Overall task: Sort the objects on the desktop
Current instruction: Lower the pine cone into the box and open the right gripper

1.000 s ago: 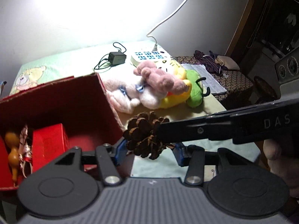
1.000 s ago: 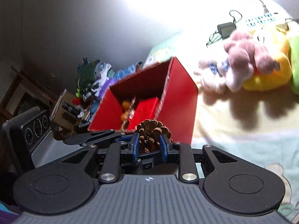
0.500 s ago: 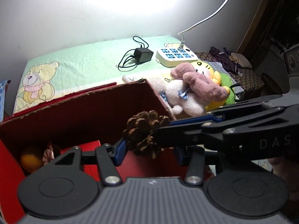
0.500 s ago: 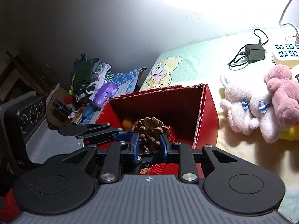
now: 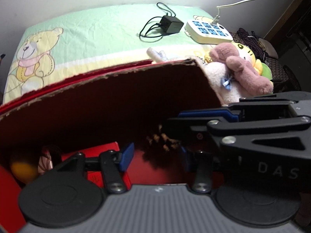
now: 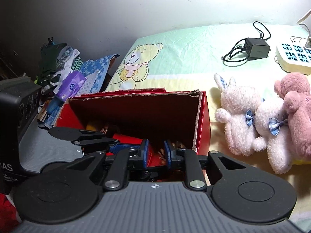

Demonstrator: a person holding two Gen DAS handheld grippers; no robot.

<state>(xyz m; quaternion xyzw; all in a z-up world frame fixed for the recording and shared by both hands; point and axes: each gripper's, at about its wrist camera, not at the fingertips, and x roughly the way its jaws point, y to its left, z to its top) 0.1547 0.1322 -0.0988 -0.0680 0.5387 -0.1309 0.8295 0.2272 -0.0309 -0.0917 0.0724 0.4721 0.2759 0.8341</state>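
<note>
A red cardboard box (image 5: 108,89) (image 6: 204,120) stands on the bear-print cloth. Both grippers are over its open top. The brown pine cone (image 5: 163,145) (image 6: 171,149) is blurred inside the box, between and below the fingers. My right gripper (image 6: 155,151) has its jaws slightly apart, off the cone. My left gripper (image 5: 155,153) is open and empty, crossing under the right one. A small red box (image 5: 97,155), an orange gourd (image 5: 21,169) and a wrapped trinket (image 5: 45,161) lie in the box.
Plush toys, white (image 6: 245,112), pink (image 6: 297,101) and yellow (image 5: 245,52), lie right of the box. A black charger (image 6: 256,47) and a power strip (image 6: 293,58) sit at the back. Clutter (image 6: 68,77) is piled off the left edge.
Both grippers moved over the box and lowered. The right gripper, shut on the pine cone before, has opened; the cone has dropped into the box.
</note>
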